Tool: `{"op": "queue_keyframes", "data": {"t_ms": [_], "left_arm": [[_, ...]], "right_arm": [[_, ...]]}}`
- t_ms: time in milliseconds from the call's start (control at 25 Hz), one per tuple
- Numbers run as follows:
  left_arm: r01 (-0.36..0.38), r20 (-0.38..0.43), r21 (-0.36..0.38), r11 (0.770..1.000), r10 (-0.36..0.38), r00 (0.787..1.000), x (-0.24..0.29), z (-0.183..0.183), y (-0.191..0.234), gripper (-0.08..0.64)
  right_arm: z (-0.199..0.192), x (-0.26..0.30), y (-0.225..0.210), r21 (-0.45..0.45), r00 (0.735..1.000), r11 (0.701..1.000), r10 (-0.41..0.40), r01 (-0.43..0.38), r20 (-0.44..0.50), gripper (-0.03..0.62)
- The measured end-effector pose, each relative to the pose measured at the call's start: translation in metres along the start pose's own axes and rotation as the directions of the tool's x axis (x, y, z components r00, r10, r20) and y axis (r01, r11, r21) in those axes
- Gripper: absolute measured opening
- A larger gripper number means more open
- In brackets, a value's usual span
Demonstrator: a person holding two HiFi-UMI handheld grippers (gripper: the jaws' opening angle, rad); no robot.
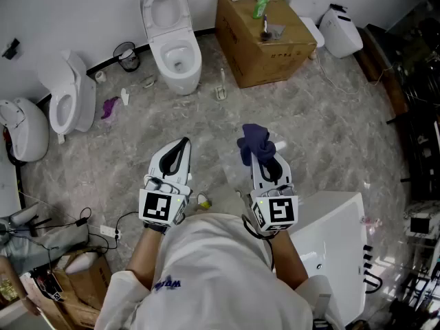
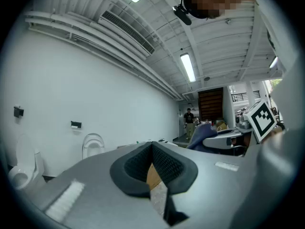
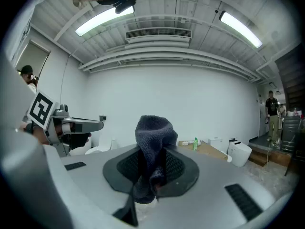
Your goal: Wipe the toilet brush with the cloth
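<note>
- The floor (image 1: 309,136) lay below both grippers and carried every fixture; no raised surface was in use.
- The cardboard box (image 1: 265,43) stood far ahead and to the right of the right gripper (image 1: 260,155).
- The toilet (image 1: 173,47) stood far ahead of the left gripper (image 1: 182,144).
- Both forearms were extended forward from the body. The two grippers were held side by side at about the same height, jaws aimed forward at the far wall, not down at the floor.
- The left gripper had its jaws together with nothing between them. It was probably kept free to pick up the brush.
- The right gripper was clamped on the cloth (image 1: 256,140). The dark blue cloth bunched up past the jaw tips, which likely left a loose wad ready for wiping.
- The toilet brush (image 1: 221,89) appeared to be the slim upright item on the floor, well ahead of both grippers and touched by neither. It was too small to confirm. Wiping had not begun.
</note>
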State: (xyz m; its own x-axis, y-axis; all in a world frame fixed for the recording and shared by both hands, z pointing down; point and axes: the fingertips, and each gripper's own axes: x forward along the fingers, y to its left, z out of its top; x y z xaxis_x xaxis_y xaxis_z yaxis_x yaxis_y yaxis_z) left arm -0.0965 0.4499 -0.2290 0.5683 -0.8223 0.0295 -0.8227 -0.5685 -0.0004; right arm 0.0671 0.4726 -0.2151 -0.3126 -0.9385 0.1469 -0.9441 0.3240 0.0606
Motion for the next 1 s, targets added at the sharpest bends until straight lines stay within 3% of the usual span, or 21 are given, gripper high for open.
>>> {"op": "queue_keyframes", "data": {"t_ms": [160, 360, 520, 840, 1000], "left_arm": [[0.024, 0.007, 0.016, 1.0, -0.024, 1.0, 0.009, -0.002, -0.003, 0.0], [0.005, -0.075, -0.076, 0.997, -0.011, 0.997, 0.022, -0.028, 0.002, -0.002], [0.023, -0.09, -0.012, 1.0, -0.024, 0.996, 0.02, -0.031, -0.006, 0.0], [0.024, -0.056, 0.022, 0.999, -0.022, 0.998, 0.013, -0.025, -0.01, 0.0], [0.009, -0.12, 0.043, 0.999, -0.004, 0.993, 0.009, -0.036, -0.006, 0.0]], "right_arm": [[0.002, -0.003, 0.0, -0.018, 1.0, 1.0, -0.012, 0.012, 0.0, 0.064], [-0.001, -0.005, -0.001, -0.026, 1.0, 0.999, -0.019, 0.018, -0.016, 0.064], [-0.006, -0.008, -0.003, -0.027, 0.999, 0.999, -0.018, 0.017, -0.033, 0.064], [-0.009, -0.008, -0.004, -0.033, 0.999, 0.999, -0.009, 0.008, -0.047, 0.064], [-0.009, -0.006, -0.005, -0.036, 0.999, 0.999, -0.006, 0.004, -0.048, 0.066]]}}
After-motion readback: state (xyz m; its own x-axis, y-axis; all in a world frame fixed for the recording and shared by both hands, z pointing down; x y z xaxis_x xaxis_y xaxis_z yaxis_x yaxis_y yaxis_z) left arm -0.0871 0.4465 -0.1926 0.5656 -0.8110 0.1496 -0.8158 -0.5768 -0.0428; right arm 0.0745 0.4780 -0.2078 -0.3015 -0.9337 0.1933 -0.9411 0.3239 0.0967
